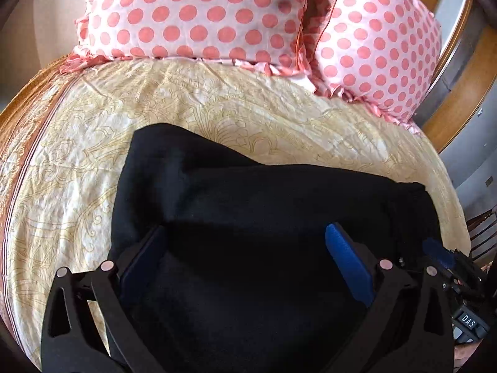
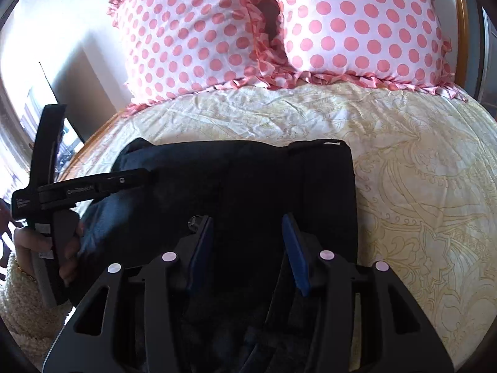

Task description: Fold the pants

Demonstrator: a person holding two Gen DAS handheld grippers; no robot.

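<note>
The black pants (image 1: 248, 205) lie folded into a thick bundle on the bed, and show in the right wrist view (image 2: 248, 180) too. My left gripper (image 1: 245, 233) is open, its blue-padded fingers (image 1: 348, 261) spread wide over the near part of the bundle. My right gripper (image 2: 247, 227) is open, its fingers (image 2: 293, 248) apart above the pants' near edge. Neither holds cloth. The left gripper also shows from the side in the right wrist view (image 2: 93, 186), held by a hand at the left of the pants.
The bed sheet (image 1: 233, 105) is cream with a gold pattern. Two pink polka-dot pillows (image 1: 202, 15) (image 2: 357, 21) lean at the head of the bed. A wooden headboard (image 1: 456, 99) stands at the right. The bed's left edge (image 1: 18, 130) drops off.
</note>
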